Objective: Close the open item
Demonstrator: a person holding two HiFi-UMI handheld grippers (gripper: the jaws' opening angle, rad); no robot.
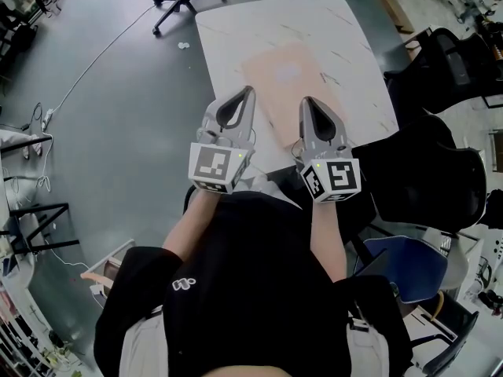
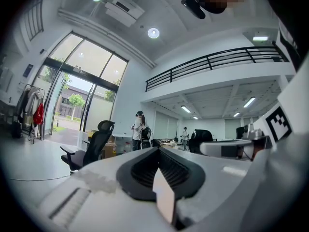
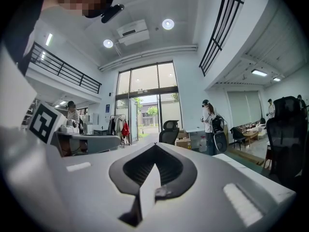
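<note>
Task's thing: a flat pale pink item is lying on the white, marble-veined surface, slanting across its middle; it is too blurred to tell whether it is open, or what kind of thing it is

Left hand-held gripper: its jaws are meeting in a point with nothing between them; it is being held up in front of the person's black-shirted torso, over the near edge of the surface

Right hand-held gripper: its jaws are likewise pressing together, empty, and it is sitting level with the left one, the two well apart

Item relative to the left one: in the head view the tip is showing just beside the item's left edge, and the item is stretching away ahead and to the right

Item relative to the right one: the tip is overlapping the item's near right part; contact cannot be told

Gripper views: both are looking out level across the room at windows and a black office chair, not down at the item
</note>
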